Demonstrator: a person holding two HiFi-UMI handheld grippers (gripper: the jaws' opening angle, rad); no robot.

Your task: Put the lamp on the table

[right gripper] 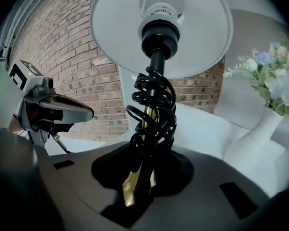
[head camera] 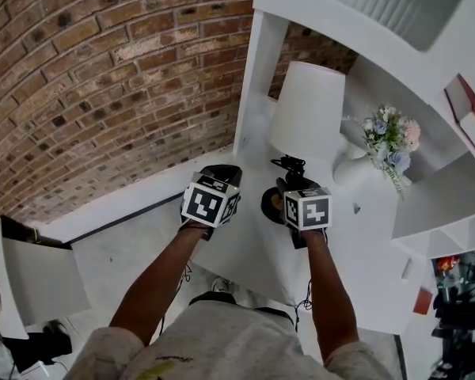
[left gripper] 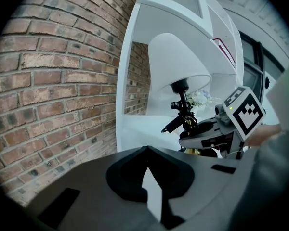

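White shelf (head camera: 261, 62) behind: right gripper (right gripper: 137, 186) apparently clamps lamp (right gripper: 115, 37).

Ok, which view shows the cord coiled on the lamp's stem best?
The right gripper view: the black cord coils round the brass stem, close and centred. The left gripper view shows it small and side-on below the shade. The head view shows only a dark tangle there.

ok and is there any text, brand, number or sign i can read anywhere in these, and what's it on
No text here can be read.
Lamp, print round its bulb holder: too small to read.
Marker cubes: black-and-white square patterns only, no letters or numbers.
Shirt, yellow print: blurred, unreadable.
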